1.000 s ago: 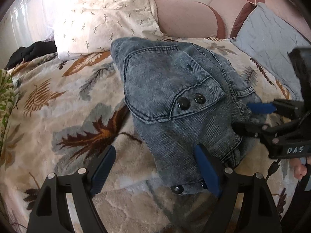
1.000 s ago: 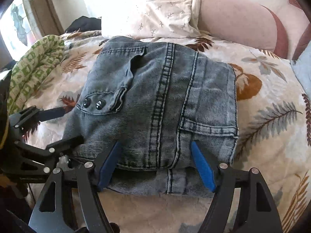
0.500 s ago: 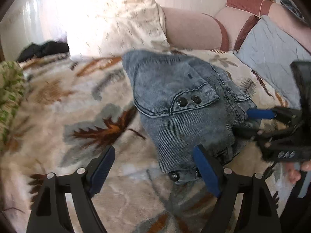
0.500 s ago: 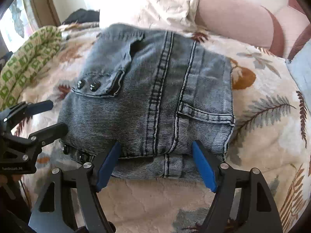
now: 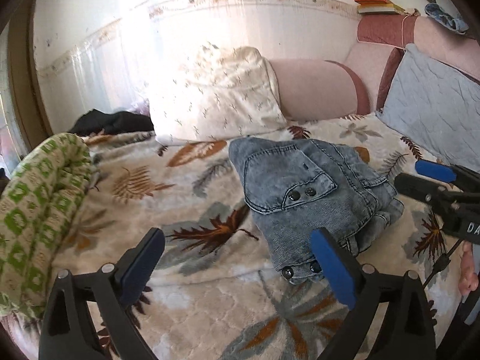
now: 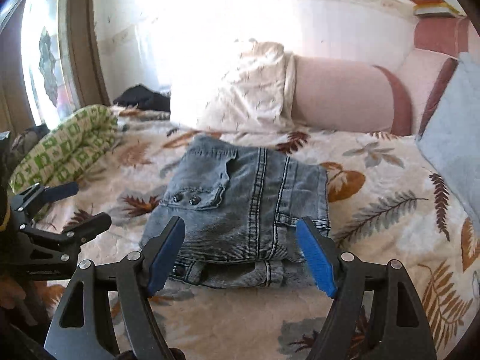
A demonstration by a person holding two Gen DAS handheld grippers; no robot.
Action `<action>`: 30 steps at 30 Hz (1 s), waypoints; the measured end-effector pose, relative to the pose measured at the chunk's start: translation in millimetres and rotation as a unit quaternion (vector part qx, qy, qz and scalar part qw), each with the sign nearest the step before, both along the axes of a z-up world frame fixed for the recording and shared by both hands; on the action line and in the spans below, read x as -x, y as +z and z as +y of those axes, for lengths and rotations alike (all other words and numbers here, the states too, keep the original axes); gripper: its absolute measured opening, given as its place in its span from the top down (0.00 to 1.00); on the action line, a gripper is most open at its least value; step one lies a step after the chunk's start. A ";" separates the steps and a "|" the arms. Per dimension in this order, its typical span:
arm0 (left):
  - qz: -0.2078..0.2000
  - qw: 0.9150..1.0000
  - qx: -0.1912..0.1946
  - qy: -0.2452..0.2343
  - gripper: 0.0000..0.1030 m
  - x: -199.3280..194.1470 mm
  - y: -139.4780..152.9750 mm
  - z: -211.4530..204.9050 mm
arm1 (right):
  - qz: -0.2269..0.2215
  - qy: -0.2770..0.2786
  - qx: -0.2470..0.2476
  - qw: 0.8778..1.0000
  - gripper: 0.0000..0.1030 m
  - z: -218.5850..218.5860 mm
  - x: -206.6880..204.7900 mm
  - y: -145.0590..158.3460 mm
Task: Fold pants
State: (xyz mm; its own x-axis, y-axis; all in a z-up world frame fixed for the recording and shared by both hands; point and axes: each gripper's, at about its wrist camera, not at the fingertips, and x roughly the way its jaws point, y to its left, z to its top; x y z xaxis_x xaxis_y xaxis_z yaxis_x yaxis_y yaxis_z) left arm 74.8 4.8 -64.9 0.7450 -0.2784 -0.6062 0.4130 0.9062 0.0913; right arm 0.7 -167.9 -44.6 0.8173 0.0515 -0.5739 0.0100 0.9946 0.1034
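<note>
The blue denim pants (image 5: 300, 198) lie folded into a compact stack on the leaf-patterned bedspread (image 5: 186, 198), a buttoned pocket flap on top. My left gripper (image 5: 237, 249) hovers near their left front corner; its jaws are opening and hold nothing. Only the bedspread shows between them. My right gripper (image 6: 241, 228) hangs open just before the near edge of the pants (image 6: 246, 210), clear of the cloth. Each gripper shows in the other's view: the right gripper (image 5: 409, 174) at the right edge, the left gripper (image 6: 88, 204) at the left edge.
A white pillow (image 5: 219, 102) and a pink bolster (image 5: 315, 90) lean at the head of the bed. A green-patterned blanket (image 5: 39, 210) is bunched at the left, a black garment (image 5: 114, 121) behind it. A blue-grey cushion (image 5: 435, 102) stands at the right.
Both grippers have pulled back and risen away from the pants, and both views have tilted up toward the wall. The left gripper's jaws have spread wider.
</note>
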 end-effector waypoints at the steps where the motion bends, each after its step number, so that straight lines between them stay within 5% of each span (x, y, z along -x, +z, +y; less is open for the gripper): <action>1: -0.003 1.000 -0.002 0.003 0.02 2.4 1.1 0.9 | -0.007 -0.005 -0.004 1.000 0.25 -1.2 3.6 1.7; 10: -0.039 0.998 -0.018 0.051 0.00 18.2 16.1 9.4 | -0.072 -0.046 -0.006 0.996 0.23 6.8 44.8 18.8; 21: -0.090 0.995 0.022 0.040 0.00 31.9 40.4 18.6 | -0.113 -0.059 0.009 0.992 0.18 20.8 61.8 26.4; 30: -0.029 0.998 0.026 0.051 0.00 11.8 13.7 18.3 | -0.065 -0.107 -0.009 0.992 0.18 1.5 47.7 8.5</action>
